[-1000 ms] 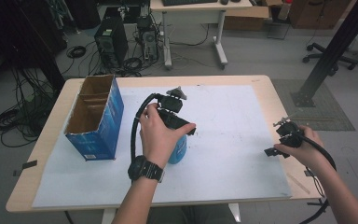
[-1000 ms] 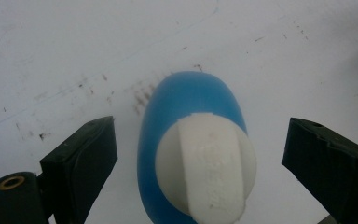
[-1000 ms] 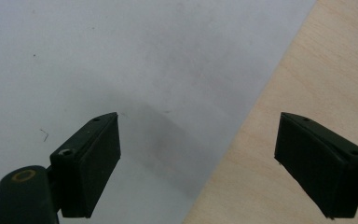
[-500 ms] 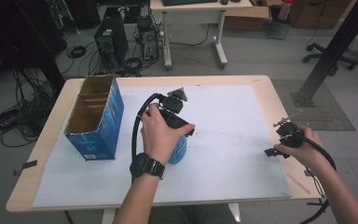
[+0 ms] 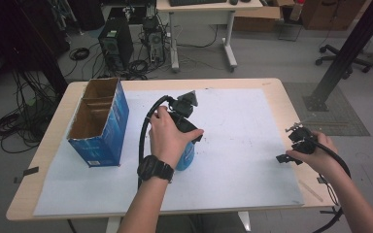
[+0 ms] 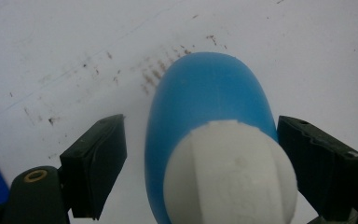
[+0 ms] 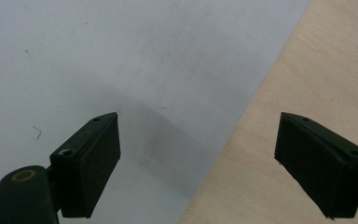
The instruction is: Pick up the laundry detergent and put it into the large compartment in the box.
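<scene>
The blue bottle (image 6: 205, 116) stood on the tabletop right of the box (image 5: 99, 124), cap between the left gripper's (image 6: 200, 154) part-open, just-closing jaws, one touching, none clamped; right gripper (image 7: 198, 163) idle, wide open.

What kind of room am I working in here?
Probably a lab or workshop: computer towers and loose cables on the floor, a desk behind, and an office chair at right.

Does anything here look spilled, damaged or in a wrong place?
Nothing is spilled or broken. The blue bottle stands upright with its white cap on, between the left gripper's fingers. The white sheet has small brown marks beside the bottle. The box stands open.
</scene>
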The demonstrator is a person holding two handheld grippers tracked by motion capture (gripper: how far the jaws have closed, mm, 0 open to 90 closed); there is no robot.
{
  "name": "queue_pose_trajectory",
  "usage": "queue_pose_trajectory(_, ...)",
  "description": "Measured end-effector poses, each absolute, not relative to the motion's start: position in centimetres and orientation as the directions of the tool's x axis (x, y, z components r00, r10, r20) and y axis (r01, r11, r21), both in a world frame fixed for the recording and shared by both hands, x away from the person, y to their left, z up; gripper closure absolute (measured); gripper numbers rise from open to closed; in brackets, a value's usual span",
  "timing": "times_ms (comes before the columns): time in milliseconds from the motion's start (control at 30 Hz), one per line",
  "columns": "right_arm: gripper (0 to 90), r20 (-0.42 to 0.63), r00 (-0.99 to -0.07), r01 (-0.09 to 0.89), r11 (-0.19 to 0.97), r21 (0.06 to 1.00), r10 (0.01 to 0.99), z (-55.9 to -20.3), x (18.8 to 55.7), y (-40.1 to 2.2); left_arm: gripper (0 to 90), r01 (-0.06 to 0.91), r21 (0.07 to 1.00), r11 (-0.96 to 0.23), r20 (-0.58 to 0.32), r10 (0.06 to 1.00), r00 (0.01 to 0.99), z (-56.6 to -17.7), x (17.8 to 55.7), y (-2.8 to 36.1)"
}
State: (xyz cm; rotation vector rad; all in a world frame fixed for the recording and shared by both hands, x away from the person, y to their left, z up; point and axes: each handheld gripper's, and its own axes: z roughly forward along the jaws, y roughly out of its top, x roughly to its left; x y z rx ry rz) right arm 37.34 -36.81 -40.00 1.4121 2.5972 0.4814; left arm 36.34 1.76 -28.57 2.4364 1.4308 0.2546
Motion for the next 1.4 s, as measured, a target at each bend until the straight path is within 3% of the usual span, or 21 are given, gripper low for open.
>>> queue_pose_trajectory(867, 14.0, 0.030, -0.547, 0.791, 0.506, 0.345, 0.836, -40.19, 37.39, -37.03, 26.8, 0.822, 0.268, -0.503, 0.046, 0.858, 0.511, -28.85, 36.83, 0.96)
queue_pose_trajectory(1400, 14.0, 0.031, -0.547, 0.791, 0.504, 0.347, 0.837, -40.05, 37.49, -37.01, 36.6, 0.818, 0.253, -0.516, 0.049, 0.852, 0.522, -29.09, 36.88, 0.72)
